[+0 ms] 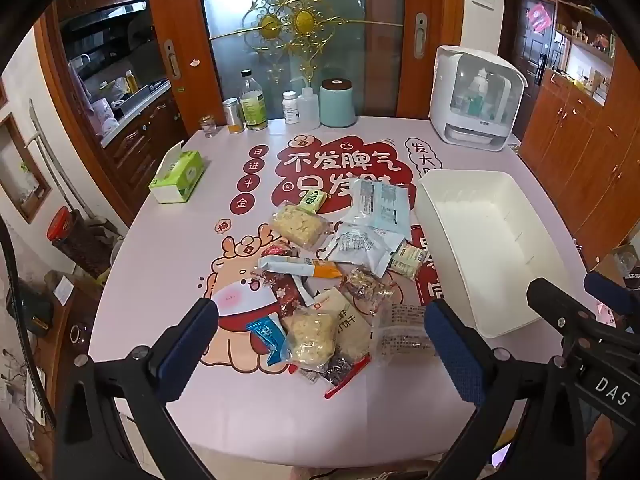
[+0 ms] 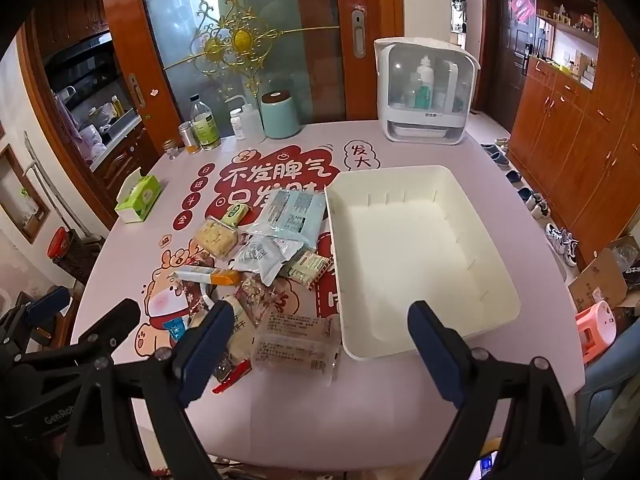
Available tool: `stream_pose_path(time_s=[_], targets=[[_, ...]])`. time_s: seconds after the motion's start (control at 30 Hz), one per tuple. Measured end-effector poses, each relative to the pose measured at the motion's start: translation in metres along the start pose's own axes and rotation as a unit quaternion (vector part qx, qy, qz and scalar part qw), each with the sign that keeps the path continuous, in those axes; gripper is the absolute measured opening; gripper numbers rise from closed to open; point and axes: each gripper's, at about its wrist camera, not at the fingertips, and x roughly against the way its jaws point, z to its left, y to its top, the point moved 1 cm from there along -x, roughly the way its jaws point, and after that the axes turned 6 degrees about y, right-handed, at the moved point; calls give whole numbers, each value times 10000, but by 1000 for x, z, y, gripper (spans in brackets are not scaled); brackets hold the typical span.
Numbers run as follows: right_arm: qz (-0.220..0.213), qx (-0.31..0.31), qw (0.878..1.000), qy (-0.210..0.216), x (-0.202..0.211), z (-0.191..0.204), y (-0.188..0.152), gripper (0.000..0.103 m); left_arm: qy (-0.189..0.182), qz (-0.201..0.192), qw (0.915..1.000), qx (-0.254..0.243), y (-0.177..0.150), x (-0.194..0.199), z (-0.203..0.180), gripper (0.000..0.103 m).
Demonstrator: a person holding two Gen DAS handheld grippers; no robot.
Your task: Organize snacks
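Note:
A loose pile of snack packets (image 1: 332, 272) (image 2: 260, 264) lies in the middle of the printed pink table. It includes a light blue pouch (image 1: 380, 204), a bag of yellowish crisps (image 1: 298, 226), an orange-and-white stick (image 1: 300, 268) and a clear printed packet (image 2: 296, 344). An empty white bin (image 1: 500, 248) (image 2: 420, 248) stands to the right of the pile. My left gripper (image 1: 320, 312) hovers open above the pile's near end, holding nothing. My right gripper (image 2: 322, 312) hangs open over the bin's near left corner and the clear packet, also holding nothing.
A green tissue box (image 1: 178, 178) sits at the table's left. Bottles and a mint canister (image 1: 337, 104) line the far edge, beside a white lidded appliance (image 1: 476, 100). Shoes (image 2: 560, 240) and a pink stool (image 2: 596, 328) are on the floor at right.

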Motion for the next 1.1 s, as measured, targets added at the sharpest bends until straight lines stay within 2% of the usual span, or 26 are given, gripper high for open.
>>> stream_pose_path(time_s=[0.4, 1.1], targets=[[-52, 4, 10000, 61, 2, 5, -4, 89, 61, -114, 9999, 6, 2, 5, 5, 102], [-17, 5, 10000, 92, -1, -1, 0, 87, 33, 35, 10000, -17, 0, -1, -1, 102]])
